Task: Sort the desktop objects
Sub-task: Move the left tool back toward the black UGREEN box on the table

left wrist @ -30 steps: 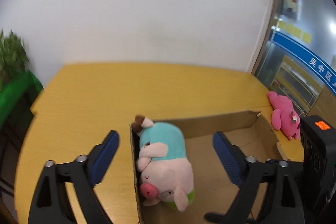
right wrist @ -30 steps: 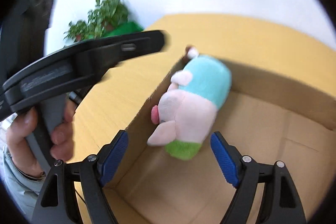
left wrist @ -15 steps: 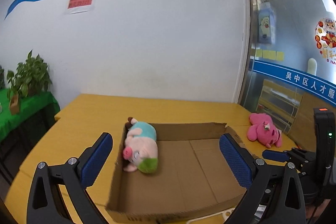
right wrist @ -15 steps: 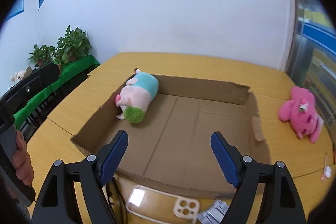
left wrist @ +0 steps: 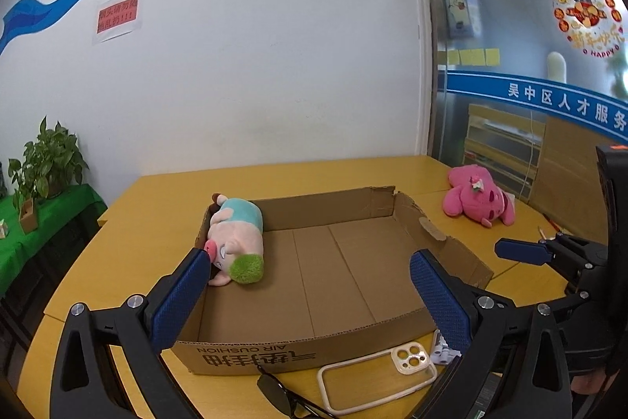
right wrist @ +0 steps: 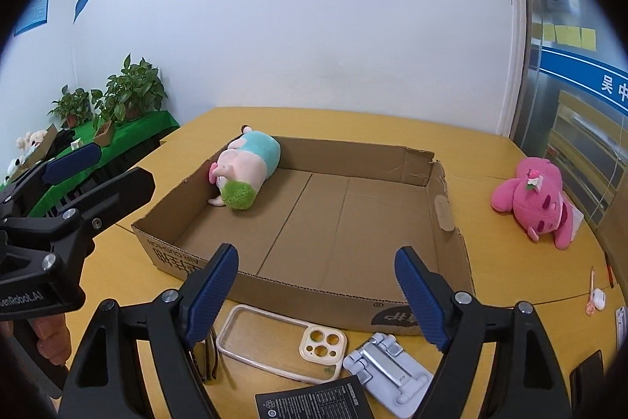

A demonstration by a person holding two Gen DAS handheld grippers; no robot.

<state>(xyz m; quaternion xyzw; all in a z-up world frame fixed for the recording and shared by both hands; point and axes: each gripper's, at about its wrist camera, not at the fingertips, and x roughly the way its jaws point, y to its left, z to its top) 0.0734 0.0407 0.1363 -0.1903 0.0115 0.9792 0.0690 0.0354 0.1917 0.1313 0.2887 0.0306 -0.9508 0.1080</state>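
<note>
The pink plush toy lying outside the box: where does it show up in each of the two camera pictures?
Left wrist view: the pink plush toy lies at right of centre, on the yellow table, beyond the box's far right corner.
Right wrist view: it lies near the right edge, on the table, apart from the box's right wall.
Shared landmark: the cardboard box, with the pig plush in its far left corner.

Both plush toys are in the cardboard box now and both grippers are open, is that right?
Not quite. Only the pig plush is in the box; the right wrist view shows the pink plush lying on the table beside it. The left gripper and right gripper are open.
</note>
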